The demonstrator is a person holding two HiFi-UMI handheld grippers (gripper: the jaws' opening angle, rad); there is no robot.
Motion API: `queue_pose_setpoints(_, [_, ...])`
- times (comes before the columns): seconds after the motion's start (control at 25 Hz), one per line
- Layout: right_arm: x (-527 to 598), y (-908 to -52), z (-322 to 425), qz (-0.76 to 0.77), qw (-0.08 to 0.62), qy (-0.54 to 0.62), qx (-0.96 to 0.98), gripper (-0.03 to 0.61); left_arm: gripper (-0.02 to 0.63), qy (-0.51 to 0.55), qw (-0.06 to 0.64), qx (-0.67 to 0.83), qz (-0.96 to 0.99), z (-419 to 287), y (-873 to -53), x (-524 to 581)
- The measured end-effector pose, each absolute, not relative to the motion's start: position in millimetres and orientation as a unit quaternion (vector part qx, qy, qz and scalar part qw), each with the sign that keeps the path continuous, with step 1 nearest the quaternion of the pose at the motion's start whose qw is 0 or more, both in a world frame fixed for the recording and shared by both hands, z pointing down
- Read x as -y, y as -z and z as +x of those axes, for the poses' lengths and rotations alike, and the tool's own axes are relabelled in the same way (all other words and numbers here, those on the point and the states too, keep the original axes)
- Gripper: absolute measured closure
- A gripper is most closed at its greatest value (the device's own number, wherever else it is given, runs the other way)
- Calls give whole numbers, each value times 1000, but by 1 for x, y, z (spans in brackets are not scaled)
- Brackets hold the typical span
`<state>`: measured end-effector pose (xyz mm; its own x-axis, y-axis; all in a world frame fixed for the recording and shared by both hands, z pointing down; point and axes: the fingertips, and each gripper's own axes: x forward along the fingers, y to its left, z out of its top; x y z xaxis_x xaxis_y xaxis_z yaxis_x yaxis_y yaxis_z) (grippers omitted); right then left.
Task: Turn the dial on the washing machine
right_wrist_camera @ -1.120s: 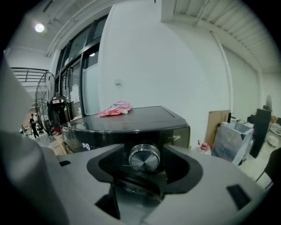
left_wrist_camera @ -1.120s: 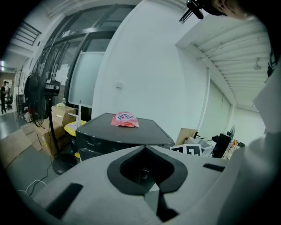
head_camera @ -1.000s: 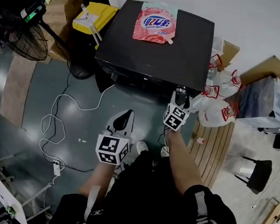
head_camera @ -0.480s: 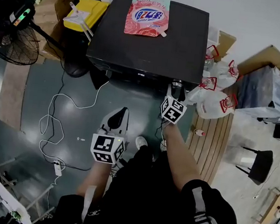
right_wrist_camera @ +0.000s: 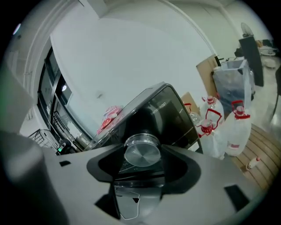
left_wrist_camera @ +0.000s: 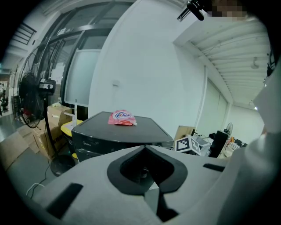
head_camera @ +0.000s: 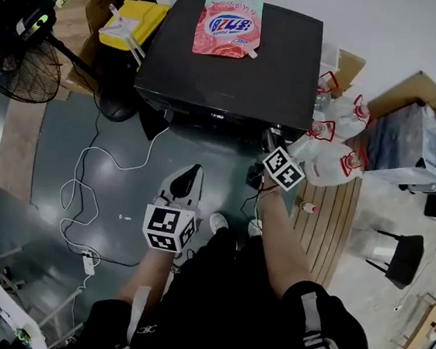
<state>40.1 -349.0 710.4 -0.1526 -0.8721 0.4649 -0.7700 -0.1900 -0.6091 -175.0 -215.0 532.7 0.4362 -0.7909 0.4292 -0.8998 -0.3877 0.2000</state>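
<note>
Right gripper point(head_camera: 273, 143): jaws closed on the dial point(right_wrist_camera: 141, 151). In the right gripper view the round silver face sits squarely in the notch between the two dark pads, one pad on each side of its rim. The whole scene tilts in that view, so I read the gripper as rolled about its own axis, partway through a twist.

Left gripper point(head_camera: 190, 176): jaws together, nothing between them. It hangs low over the floor, well apart from the machine, and is idle.

The dial is on the front panel of the washing machine point(head_camera: 238, 63), toward the panel's right end, just under the top edge.

Handling, my judgement: the dial is a rigid knob fixed to the panel, so weight doesn't matter. It has a smooth metal-look face and a glossy rim, so it is probably slippery. The hold belongs on the rim, across the full width, pads opposite each other. Turn about the dial's own centre and don't pull outward. I expect clicks or stiff stops, and if the squeeze is light the pads may skate on the rim.

Around it: a pink detergent pouch point(head_camera: 228, 25) lies on the lid, plastic jugs point(head_camera: 336, 164) stand just beside the machine's right side, a cable point(head_camera: 84, 186) loops on the floor, and a fan point(head_camera: 19, 69) stands far left
</note>
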Motion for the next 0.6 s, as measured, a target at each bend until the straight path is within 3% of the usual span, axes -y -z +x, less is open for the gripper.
queue_pose_setpoints(0.28, [349,-713,43,-636,106,449,-619,337,611,-136,203,517,820,-174,-532,209])
queue_pose_setpoints(0.6, [347,-717,44,-559,266,556,-554,337,611,-139,199,521,818,-177,-528,207])
